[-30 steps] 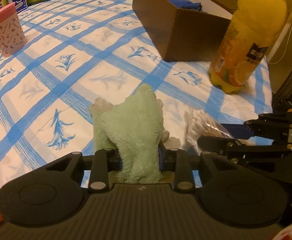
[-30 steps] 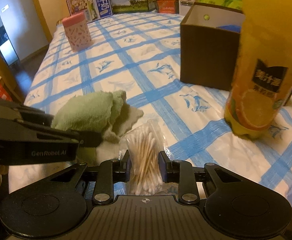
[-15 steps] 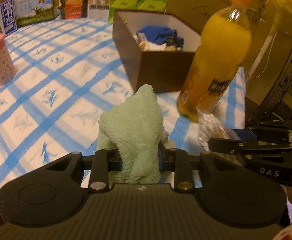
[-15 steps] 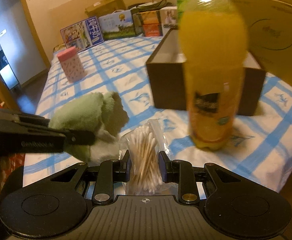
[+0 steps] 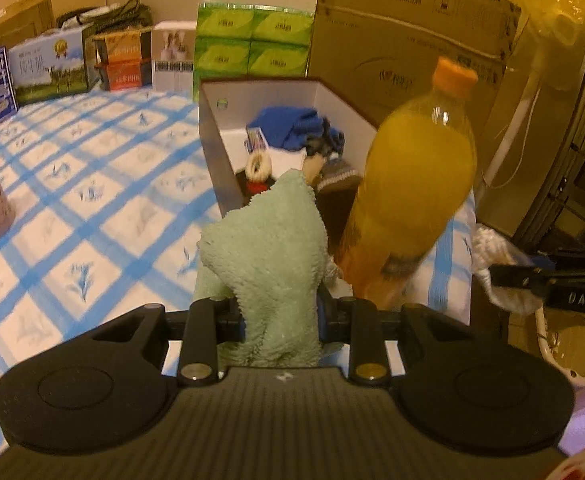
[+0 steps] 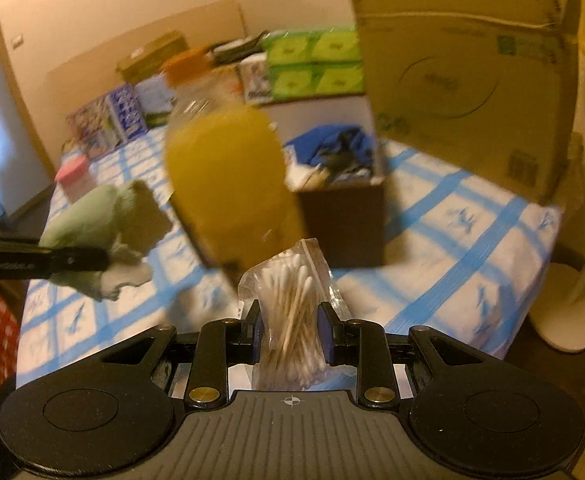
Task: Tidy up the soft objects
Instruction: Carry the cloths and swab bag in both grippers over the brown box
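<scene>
Green plush towel (image 5: pixel 270 256): clamped in the left gripper (image 5: pixel 280 320) jaws, held aloft near the brown box (image 5: pixel 216 152), likely its destination. Bag of cotton swabs (image 6: pixel 292 304): gripped by the right gripper (image 6: pixel 290 340) jaws, beside the orange juice bottle (image 5: pixel 412 184) standing between on the bed (image 5: pixel 92 208).

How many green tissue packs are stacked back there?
4 show: green tissue packs in a two-by-two block behind the brown box, two above, two below. More may be hidden behind.
</scene>
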